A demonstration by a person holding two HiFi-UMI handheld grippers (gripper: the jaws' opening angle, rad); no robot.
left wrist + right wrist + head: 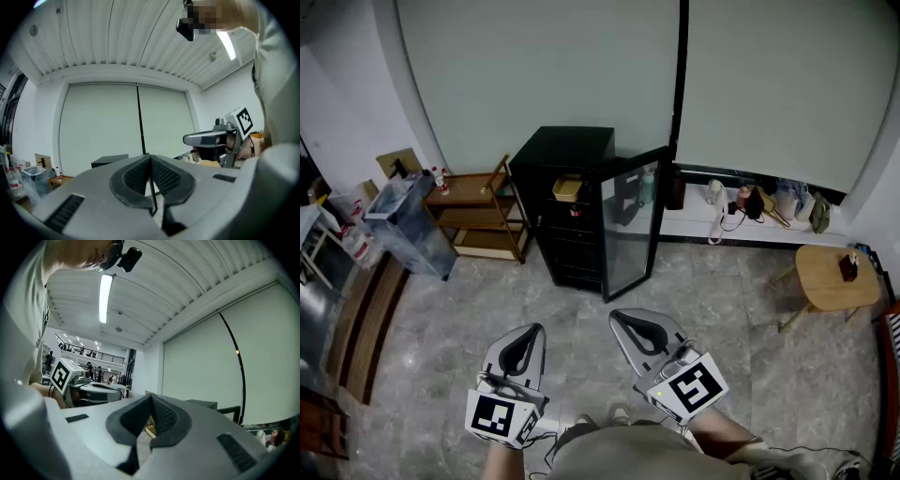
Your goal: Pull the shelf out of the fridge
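A small black fridge (565, 202) stands against the far wall, its glass door (630, 220) swung open to the right. Dark shelves (569, 236) show inside, and a yellow item (567, 188) lies on the top one. Both grippers hang well short of the fridge, over the floor near the person's body. My left gripper (521, 335) is shut with nothing between its jaws. My right gripper (630, 321) is shut and empty too. In the left gripper view the fridge top (109, 160) shows beyond the closed left gripper (150, 157). The right gripper (150, 398) shows closed in its own view.
A wooden rack (475, 217) stands left of the fridge, with a clear plastic bin (405, 223) beside it. A low white ledge (741, 230) with bottles and bags runs along the wall at right. A small round wooden table (831, 278) stands at right. The floor is grey tile.
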